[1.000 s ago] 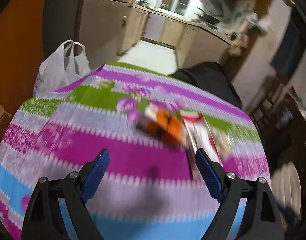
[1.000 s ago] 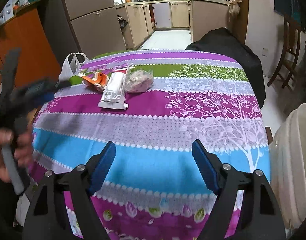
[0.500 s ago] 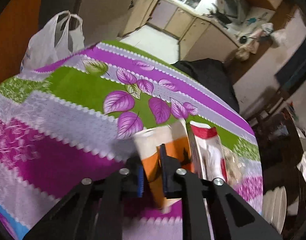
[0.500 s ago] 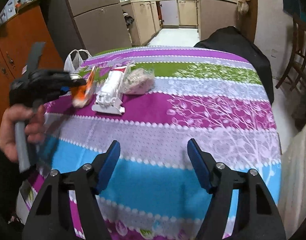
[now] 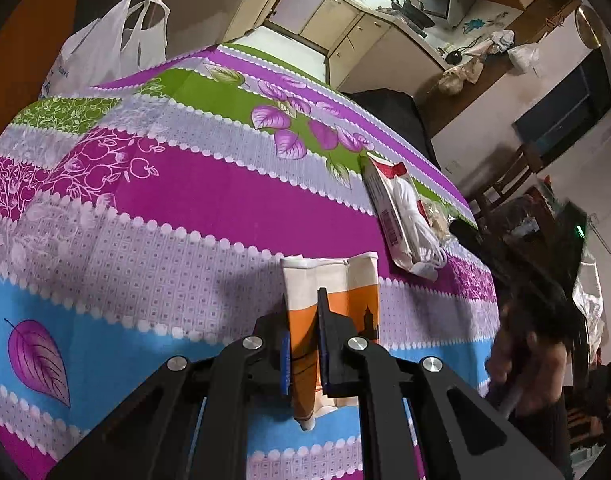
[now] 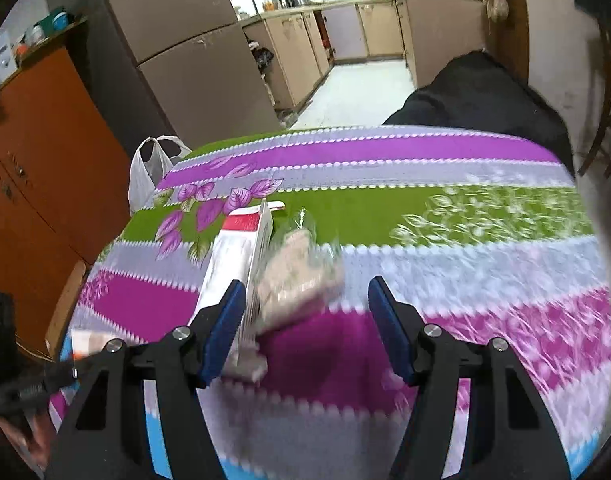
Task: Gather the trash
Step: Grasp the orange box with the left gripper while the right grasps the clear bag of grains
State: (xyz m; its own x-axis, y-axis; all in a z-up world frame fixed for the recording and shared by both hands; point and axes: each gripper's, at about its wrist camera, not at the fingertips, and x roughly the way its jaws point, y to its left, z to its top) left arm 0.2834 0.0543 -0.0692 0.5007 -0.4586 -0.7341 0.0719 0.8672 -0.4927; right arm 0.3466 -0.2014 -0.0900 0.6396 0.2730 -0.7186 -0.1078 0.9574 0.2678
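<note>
Left wrist view: the left gripper (image 5: 303,344) has its fingers clamped on an orange-and-white wrapper (image 5: 333,280), pinched upright between the blue pads above the tabletop (image 5: 185,208) with its striped, leaf-printed cloth. Just beyond lies a white packet with a red end (image 5: 397,212), and a white plastic bag (image 5: 105,52) stands at the far left edge with its handles up. At the right of this view a blurred hand (image 5: 521,364) holds a second tool, too smeared to read. Right wrist view: the right gripper (image 6: 305,320) has its fingers apart and closing, with nothing pressed between the pads; past them on the cloth sit the white packet (image 6: 237,256) and a clear bag of pale crumbs (image 6: 301,272), touching each other, both blurred. Only this view shows that clear bag plainly; in the left view it is mostly hidden behind the packet. At the lower left edge the wrapper (image 6: 87,344) appears as a small orange-and-white scrap, beside a dark blurred shape. The white bag (image 6: 145,172) shows here too, beside an orange cabinet (image 6: 37,168).
</note>
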